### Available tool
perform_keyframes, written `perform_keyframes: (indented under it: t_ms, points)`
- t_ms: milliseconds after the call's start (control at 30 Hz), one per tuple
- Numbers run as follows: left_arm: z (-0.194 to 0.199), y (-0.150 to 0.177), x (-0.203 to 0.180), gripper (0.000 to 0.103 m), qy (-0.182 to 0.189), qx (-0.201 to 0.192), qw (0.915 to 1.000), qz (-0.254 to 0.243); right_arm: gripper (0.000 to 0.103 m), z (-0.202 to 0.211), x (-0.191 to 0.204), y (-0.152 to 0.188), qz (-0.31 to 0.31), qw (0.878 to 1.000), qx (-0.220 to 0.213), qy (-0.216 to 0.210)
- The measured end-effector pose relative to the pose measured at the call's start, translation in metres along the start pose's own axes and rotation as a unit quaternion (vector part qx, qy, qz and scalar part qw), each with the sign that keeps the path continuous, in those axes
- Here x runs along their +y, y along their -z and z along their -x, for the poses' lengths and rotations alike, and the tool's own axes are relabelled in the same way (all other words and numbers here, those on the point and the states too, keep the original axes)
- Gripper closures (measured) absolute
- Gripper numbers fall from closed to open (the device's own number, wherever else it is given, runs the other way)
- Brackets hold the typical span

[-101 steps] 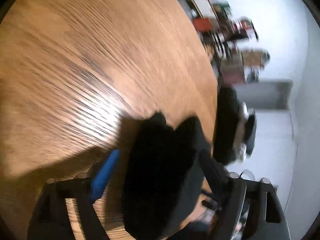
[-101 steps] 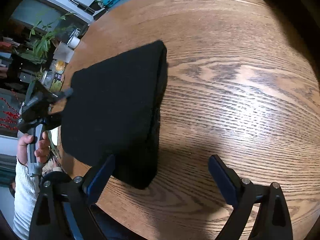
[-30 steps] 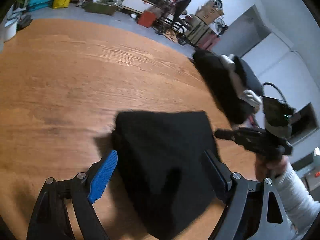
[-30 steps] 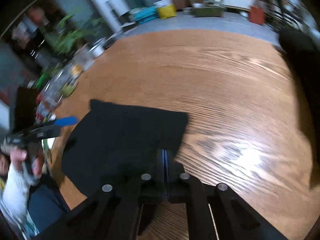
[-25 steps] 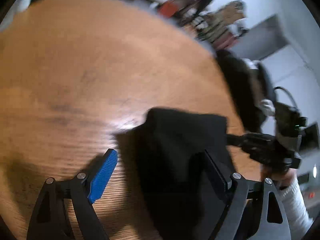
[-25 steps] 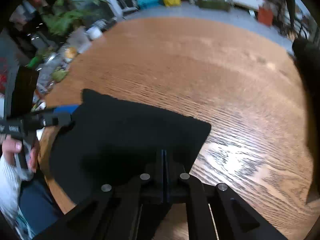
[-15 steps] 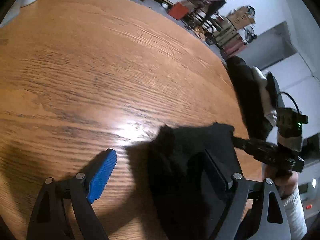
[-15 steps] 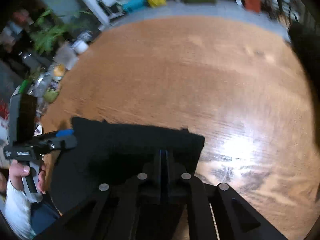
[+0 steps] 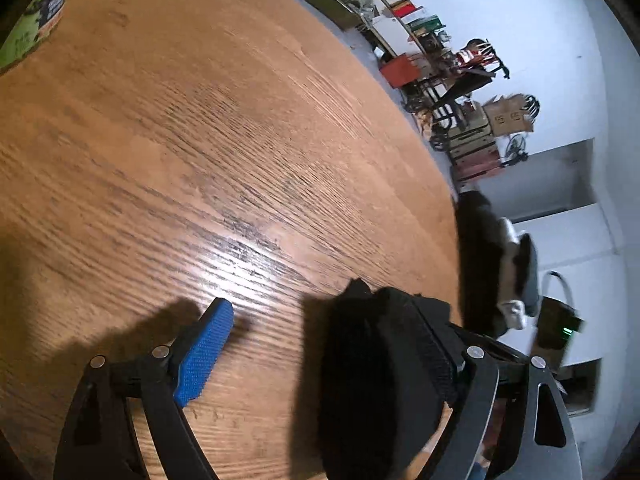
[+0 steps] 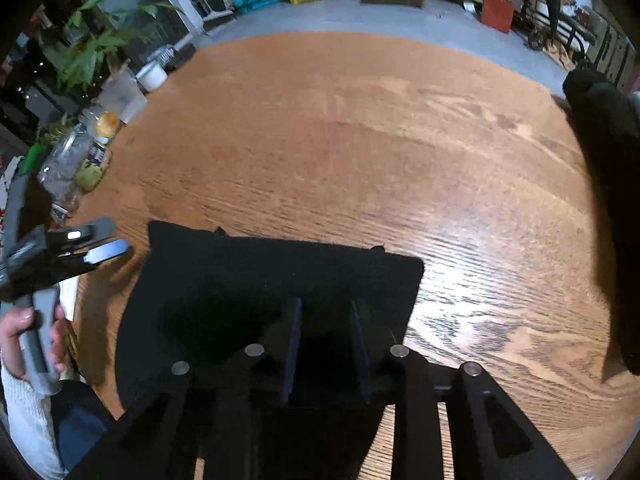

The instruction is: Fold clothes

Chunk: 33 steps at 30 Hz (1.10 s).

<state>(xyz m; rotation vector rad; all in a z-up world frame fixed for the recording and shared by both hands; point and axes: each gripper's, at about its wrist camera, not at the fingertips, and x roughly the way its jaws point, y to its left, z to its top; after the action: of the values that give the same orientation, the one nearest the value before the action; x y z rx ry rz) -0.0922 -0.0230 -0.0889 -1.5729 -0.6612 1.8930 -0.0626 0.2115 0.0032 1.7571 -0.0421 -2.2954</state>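
The black garment (image 10: 256, 292) lies folded on the round wooden table (image 10: 360, 152), low in the right wrist frame and close to the table's near edge. The right gripper (image 10: 325, 348) sits right over it at bottom centre, its two fingers parted by a narrow gap, and whether cloth is pinched between them cannot be told, dark on dark as it is. Over at the left edge of that frame comes the left gripper (image 10: 96, 248), held in a hand (image 10: 24, 340) with a white sleeve, hovering beside the cloth's left side.

From the left wrist view, the left gripper (image 9: 320, 344) spreads wide: the blue pad (image 9: 204, 352) sits over bare wood at lower left, while the other finger is partly covered by the black garment (image 9: 380, 380), bunched at lower right. A dark chair (image 9: 492, 268) stands beyond the table rim at right, and jars (image 10: 76, 160) and a plant (image 10: 92, 52) crowd the upper left of the right wrist view.
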Motion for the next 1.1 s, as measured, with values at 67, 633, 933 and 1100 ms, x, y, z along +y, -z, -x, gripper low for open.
perform_keyframes:
  t_ms: [67,633,933,1100]
  points:
    - [-0.001,0.000,0.004,0.016,0.007,0.005,0.9999,0.012,0.070,-0.008,-0.003,-0.005,-0.004,1.000,0.005,0.003]
    - [-0.018,0.066,-0.064,0.016,-0.036,0.061,0.9900,-0.122,0.028,0.042,-0.081,0.083,-0.095,0.984,-0.020,-0.150]
    - [0.002,0.189,-0.093,0.016,-0.030,-0.026,0.9511,-0.306,0.042,0.054,-0.076,0.151,0.039,0.988,-0.051,-0.140]
    - [-0.012,0.216,-0.097,0.016,-0.031,-0.033,0.9272,-0.372,0.054,0.050,-0.040,0.166,0.148,0.981,-0.055,-0.111]
